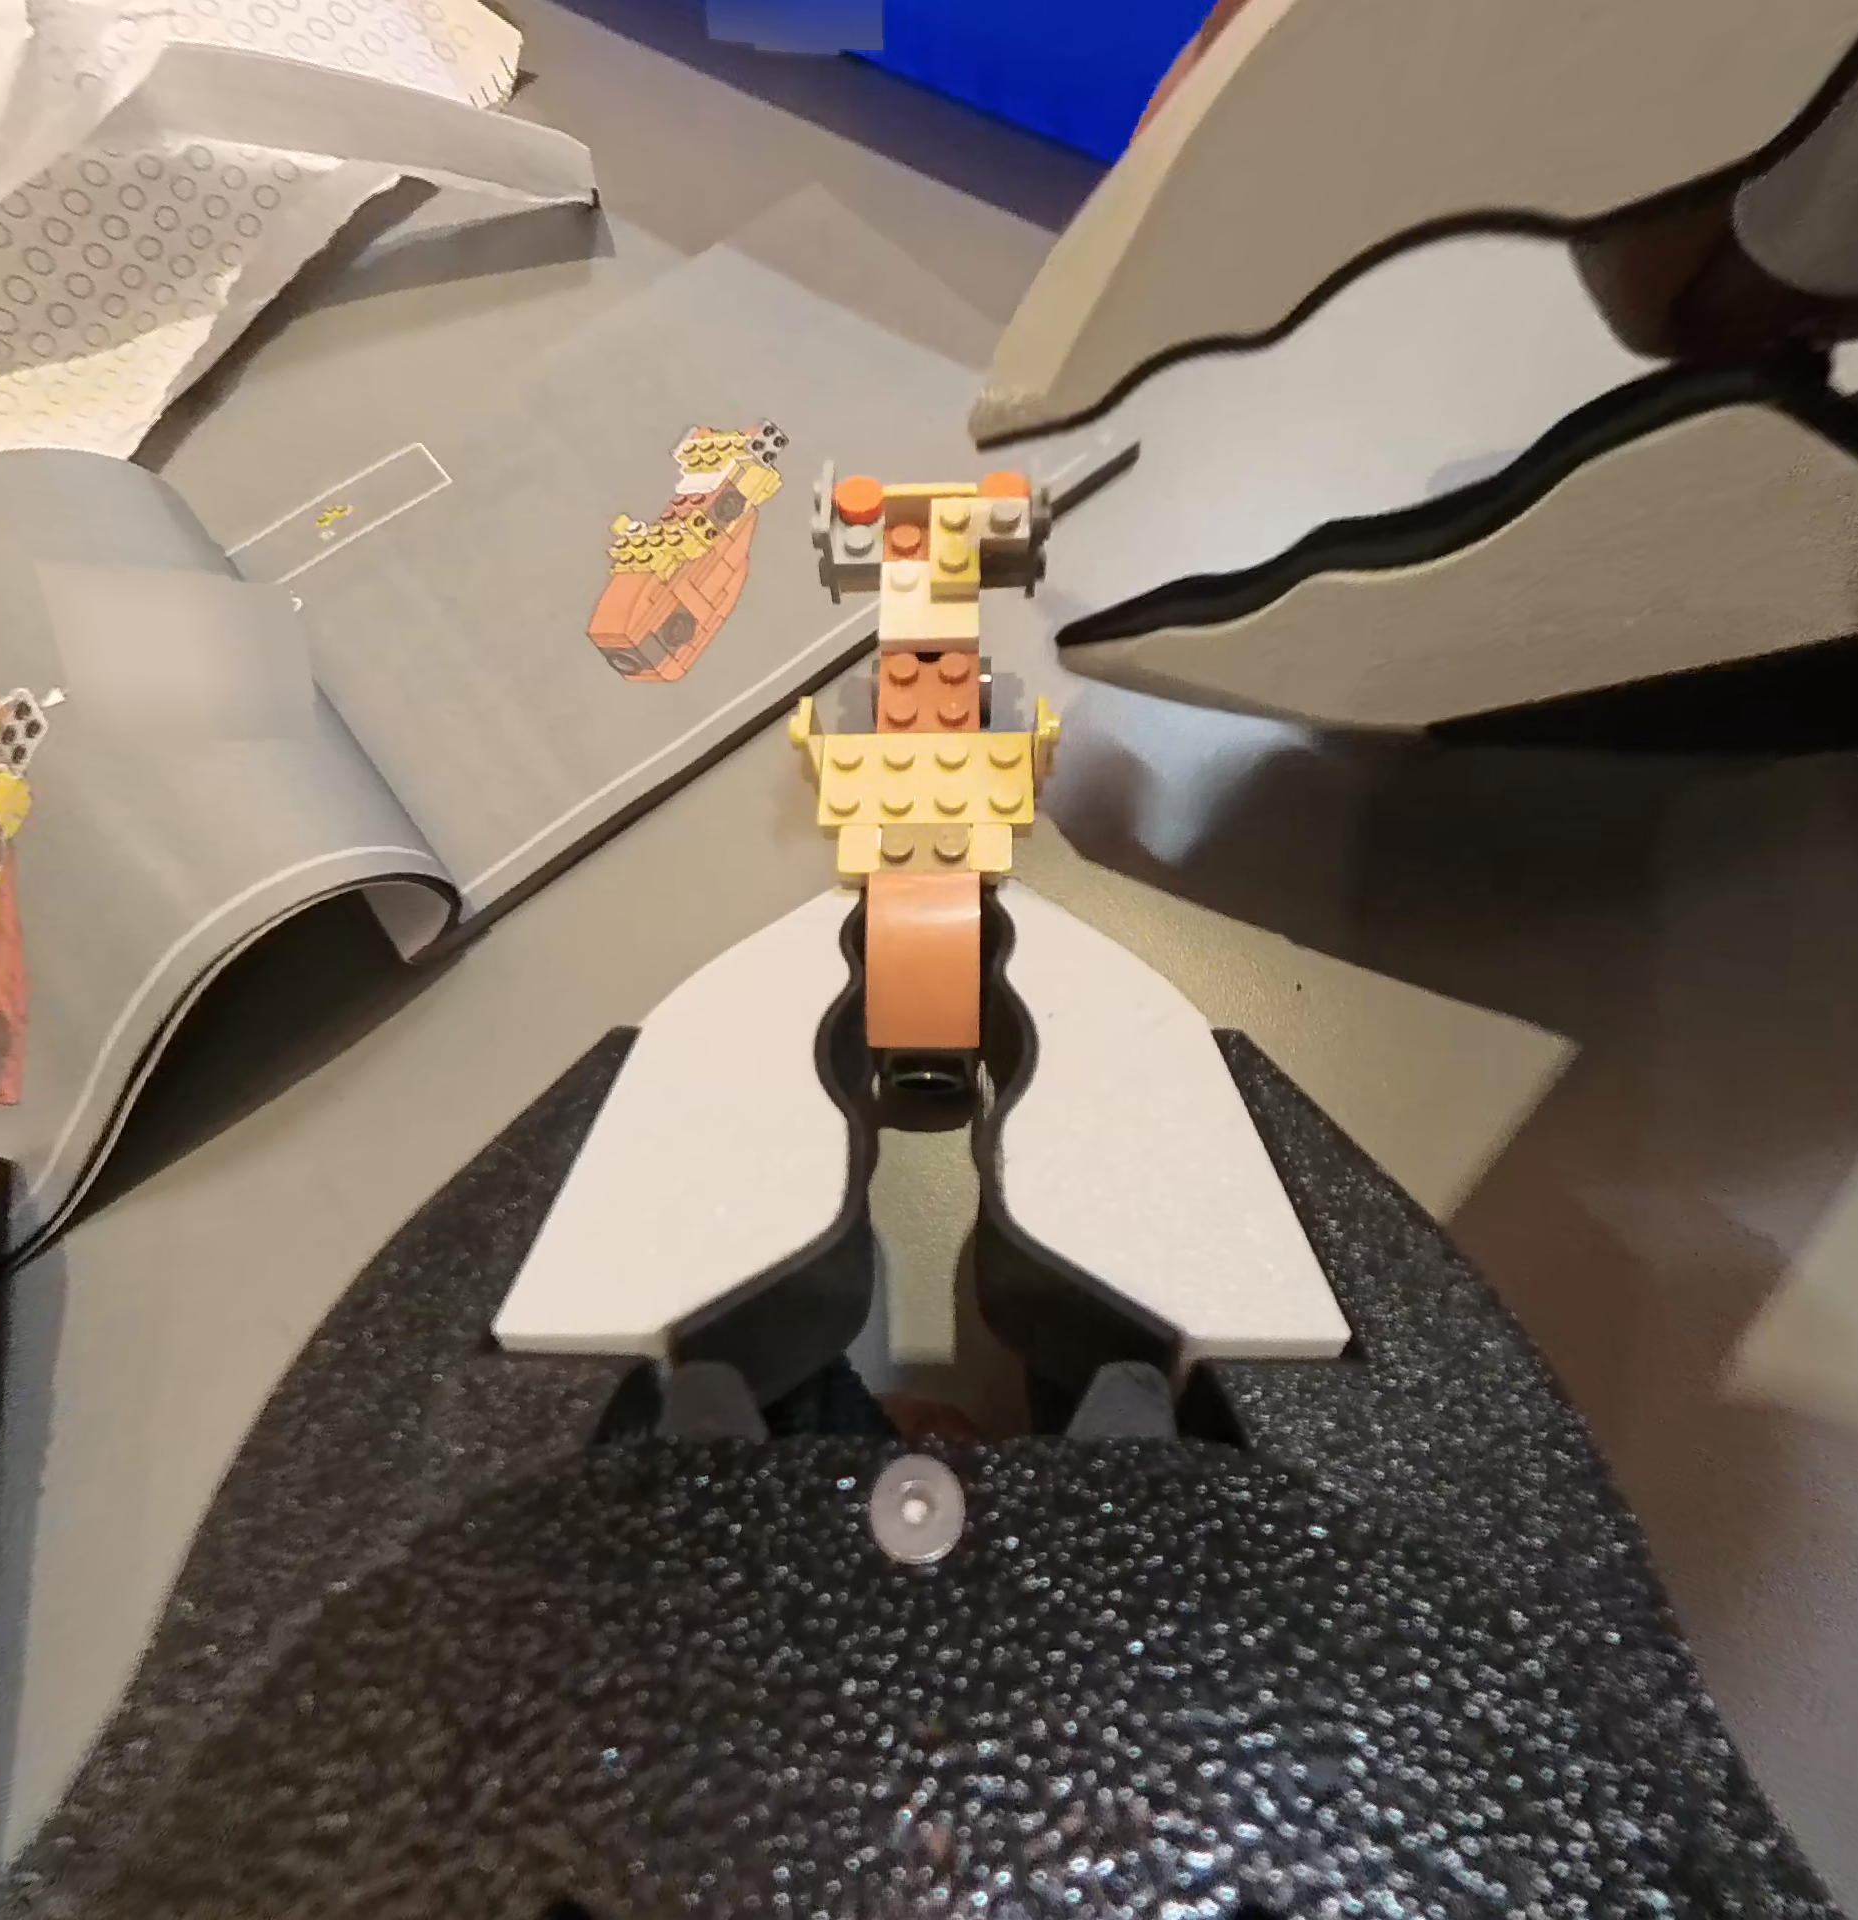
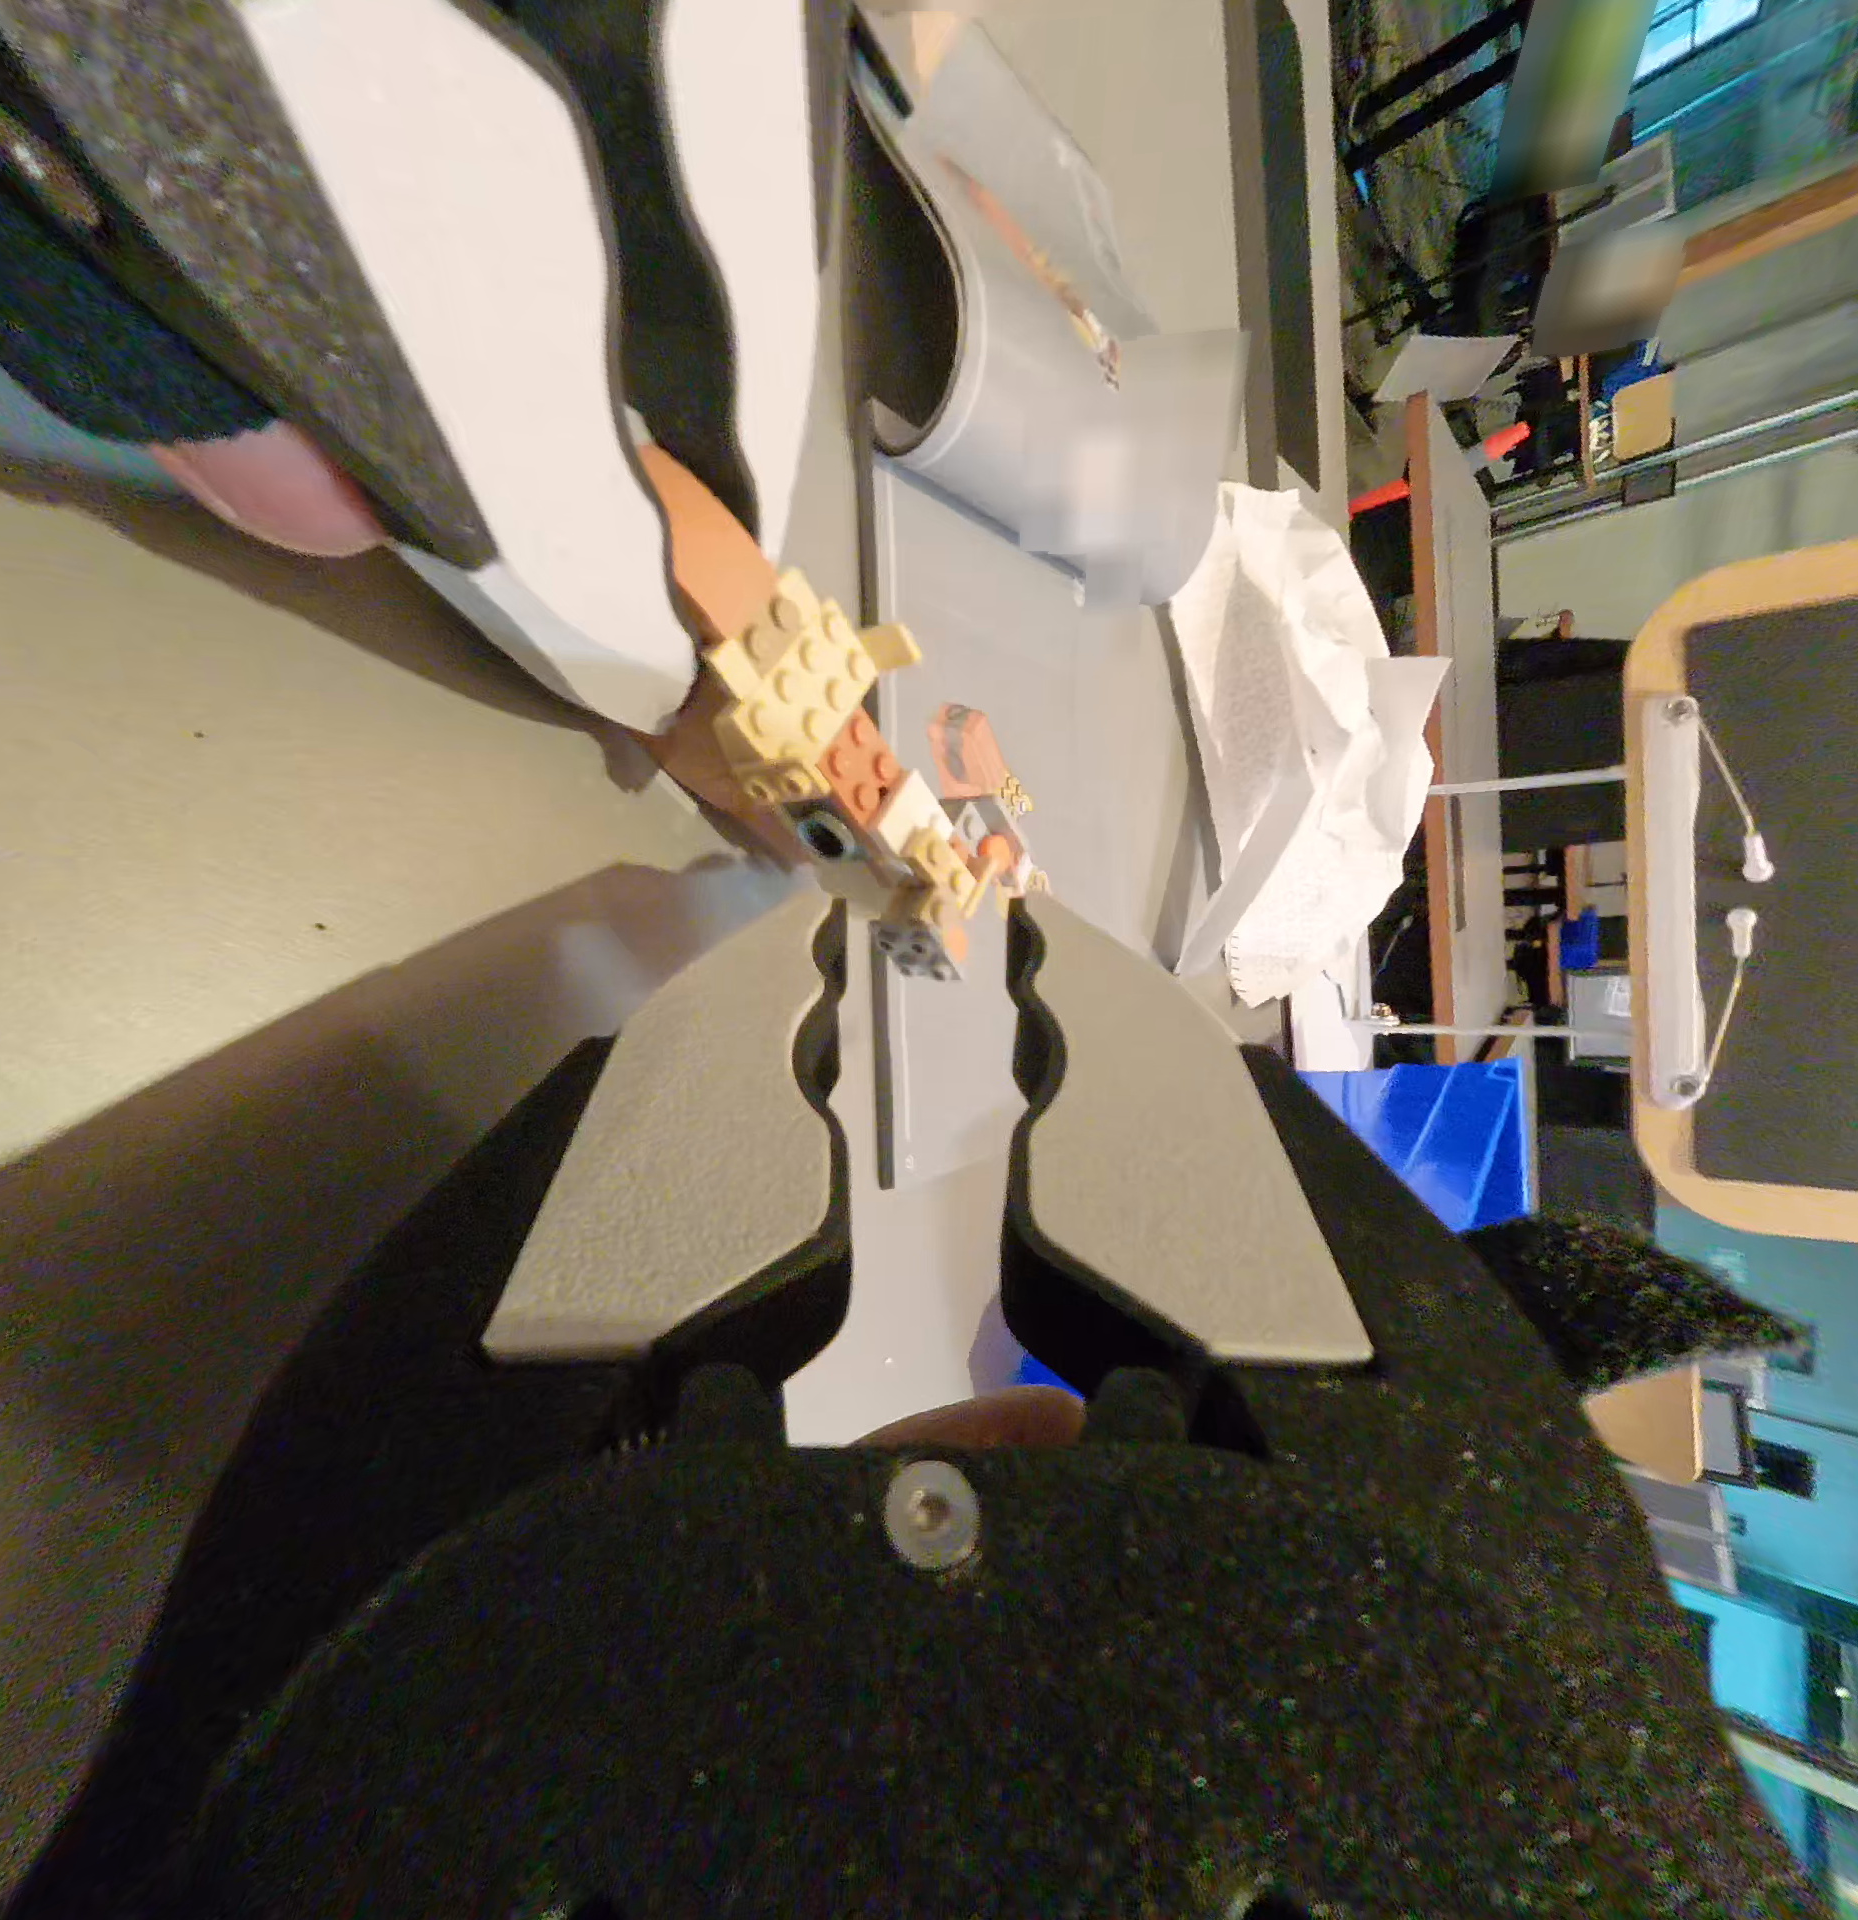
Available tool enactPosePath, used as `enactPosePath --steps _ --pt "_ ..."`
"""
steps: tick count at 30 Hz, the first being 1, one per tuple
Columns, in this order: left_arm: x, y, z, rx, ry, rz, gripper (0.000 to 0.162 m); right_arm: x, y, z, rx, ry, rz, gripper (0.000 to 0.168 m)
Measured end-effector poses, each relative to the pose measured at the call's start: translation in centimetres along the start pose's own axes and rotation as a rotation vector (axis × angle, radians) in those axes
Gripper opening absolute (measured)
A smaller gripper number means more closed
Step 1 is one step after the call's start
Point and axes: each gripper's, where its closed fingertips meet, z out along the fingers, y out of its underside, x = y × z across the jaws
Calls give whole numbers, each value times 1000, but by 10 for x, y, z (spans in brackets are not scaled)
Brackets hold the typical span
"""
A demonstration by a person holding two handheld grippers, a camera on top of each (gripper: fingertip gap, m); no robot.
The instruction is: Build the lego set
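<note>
My left gripper (image 1: 923, 935) is clamped on the brown tail of the lego model (image 1: 930, 717), held above the table. Right gripper (image 2: 920, 914) sits spread at its grey end; squeezing crooked could snap pieces off.

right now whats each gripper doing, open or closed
Left gripper: closed on the lego model, at its brown curved end.
Right gripper: open, holding nothing, near the model's grey end.

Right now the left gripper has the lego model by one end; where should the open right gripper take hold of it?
Hedged: the free far end of the lego model, at the grey cross piece. The right gripper already faces it head-on, while the left gripper clamps the rounded brown end.
</note>
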Motion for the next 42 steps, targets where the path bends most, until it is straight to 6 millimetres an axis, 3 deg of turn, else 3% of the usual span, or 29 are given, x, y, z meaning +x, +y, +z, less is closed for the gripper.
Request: enactPosePath --steps 4,11,15,19,29,36,42 --pt "-1 0 0 0 -2 -10 18 7 6 -4 30 -38 167 29" --pt "-5 -3 -7 46 -44 -17 17 5 14 -19 143 -275 830 34" --pt "-5 -10 -17 118 -59 -75 18 5 3 -29 275 -406 1263 35" --pt "5 -14 -25 168 -80 -109 18 3 -10 -31 362 -458 1551 40" --pt "11 -23 -44 286 -209 -153 18 -3 -35 -32 516 -517 1903 60" --pt "12 -23 -49 299 -261 -144 17 5 -35 -30 629 -498 2071 54" --pt "10 -25 -49 308 -289 -144 18 5 -46 -29 696 -566 2119 57"
